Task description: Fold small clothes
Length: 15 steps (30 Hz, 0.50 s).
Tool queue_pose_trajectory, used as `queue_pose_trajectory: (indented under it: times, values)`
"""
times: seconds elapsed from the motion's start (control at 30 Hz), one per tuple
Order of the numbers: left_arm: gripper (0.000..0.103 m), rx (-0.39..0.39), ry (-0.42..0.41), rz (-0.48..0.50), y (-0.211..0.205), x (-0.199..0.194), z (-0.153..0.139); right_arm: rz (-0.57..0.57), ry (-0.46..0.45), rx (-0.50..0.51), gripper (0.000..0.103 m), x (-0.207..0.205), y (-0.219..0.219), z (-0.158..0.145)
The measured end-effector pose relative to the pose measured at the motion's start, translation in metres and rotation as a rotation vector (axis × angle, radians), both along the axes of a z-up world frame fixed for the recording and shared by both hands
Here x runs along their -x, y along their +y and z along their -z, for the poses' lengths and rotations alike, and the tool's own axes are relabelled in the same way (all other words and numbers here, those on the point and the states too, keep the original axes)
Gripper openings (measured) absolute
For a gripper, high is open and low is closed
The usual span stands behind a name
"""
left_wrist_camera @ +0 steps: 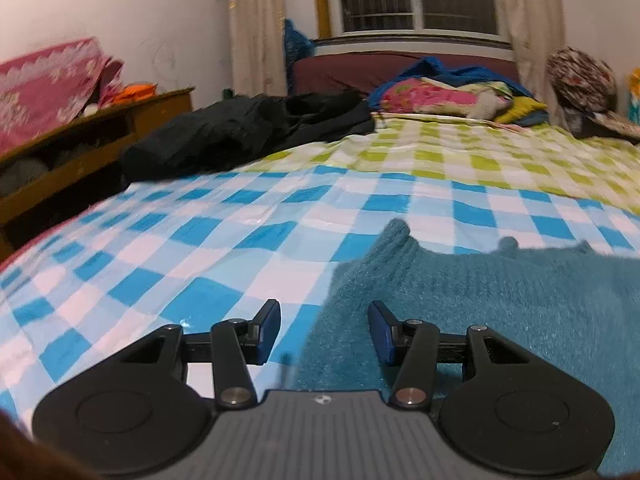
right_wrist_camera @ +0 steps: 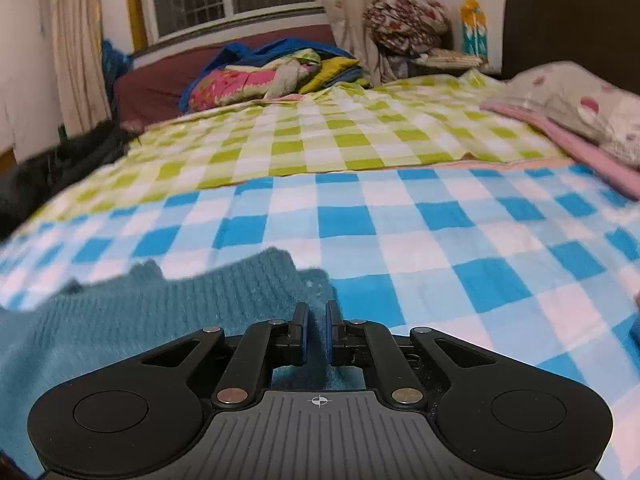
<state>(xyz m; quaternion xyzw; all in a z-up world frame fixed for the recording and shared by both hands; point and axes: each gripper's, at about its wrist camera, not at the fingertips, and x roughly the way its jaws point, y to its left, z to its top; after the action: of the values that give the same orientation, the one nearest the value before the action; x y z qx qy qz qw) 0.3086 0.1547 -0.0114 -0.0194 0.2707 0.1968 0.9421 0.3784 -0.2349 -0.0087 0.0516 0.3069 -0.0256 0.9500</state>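
1. Fingers (left_wrist_camera: 268,330) on my left gripper (left_wrist_camera: 324,332) stand apart, nothing pinched; the left pad sits over the checked sheet (left_wrist_camera: 200,248), the right pad over the teal knit sweater (left_wrist_camera: 500,300), whose side edge runs between them.
2. On my right gripper (right_wrist_camera: 316,330) the pads are drawn nearly together; teal knit shows in the narrow slot between them, so I read it as clamped on the sweater's edge (right_wrist_camera: 160,320).
3. I see the sweater lying flat on the blue-and-white part of the bed, at its near edge.
4. Farther up the bed I see green checks, a black garment (left_wrist_camera: 240,136) at the left edge, and piled bedding (right_wrist_camera: 272,76) by the window.
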Motion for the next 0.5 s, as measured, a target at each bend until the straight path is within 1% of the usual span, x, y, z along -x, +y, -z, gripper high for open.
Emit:
queue_pose_trajectory:
  times: [0.07, 0.17, 0.37, 0.5]
  values:
    - [0.057, 0.023, -0.001, -0.009, 0.004, 0.000, 0.000, -0.012, -0.006, 0.052, 0.006, 0.003, 0.006, -0.001]
    - [0.057, 0.015, 0.002, -0.012, 0.003, 0.003, -0.002, -0.028, -0.027, 0.105, 0.006, 0.007, 0.012, -0.006]
    - [0.056, 0.039, -0.007, -0.015, 0.007, 0.014, -0.011, -0.041, -0.057, 0.157, 0.006, 0.017, 0.019, -0.019]
    - [0.056, 0.030, -0.045, -0.010, 0.005, 0.028, -0.018, -0.047, -0.060, 0.165, 0.007, 0.019, 0.020, -0.020]
